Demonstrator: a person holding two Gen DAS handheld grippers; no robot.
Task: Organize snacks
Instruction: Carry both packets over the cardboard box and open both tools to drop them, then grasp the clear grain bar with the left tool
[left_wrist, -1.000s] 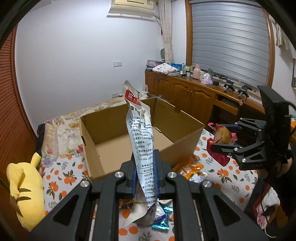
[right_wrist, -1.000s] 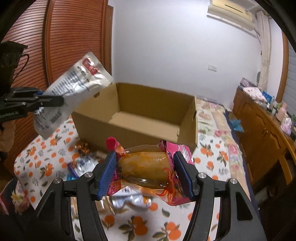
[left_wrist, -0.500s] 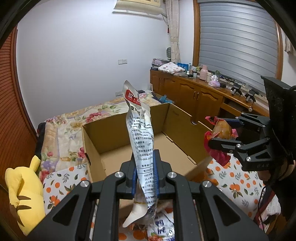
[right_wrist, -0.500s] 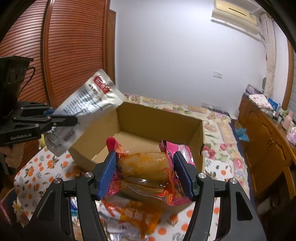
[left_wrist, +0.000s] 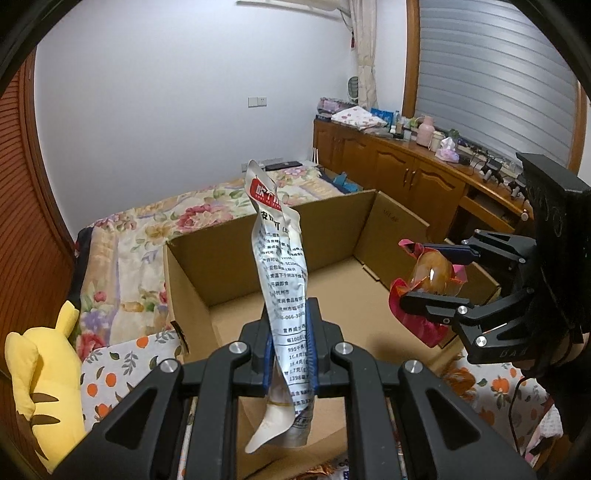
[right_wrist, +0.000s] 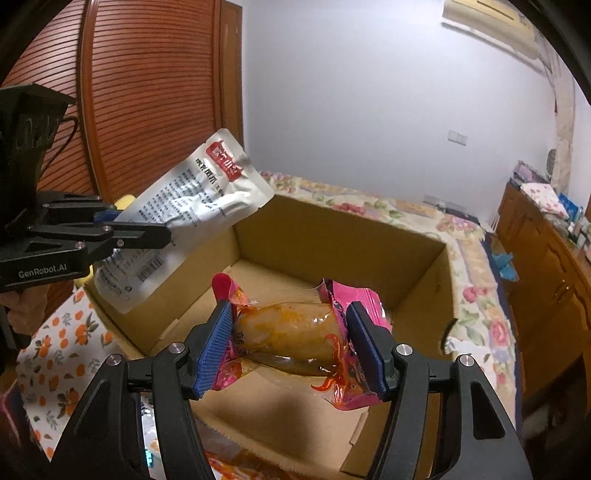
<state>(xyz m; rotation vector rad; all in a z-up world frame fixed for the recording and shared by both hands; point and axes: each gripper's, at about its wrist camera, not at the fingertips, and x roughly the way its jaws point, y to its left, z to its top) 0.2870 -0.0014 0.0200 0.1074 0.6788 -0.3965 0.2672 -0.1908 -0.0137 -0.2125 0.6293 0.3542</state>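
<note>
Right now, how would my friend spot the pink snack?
Find the big cardboard box on the flowery bed. Above its open top, the right gripper is shut on the pink snack. It is plump with orange filling showing through, unlike the flat silver pouch in the left gripper.

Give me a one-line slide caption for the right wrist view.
Right gripper holds a pink snack pack over the open cardboard box; left gripper brings a silver pouch alongside.
</note>
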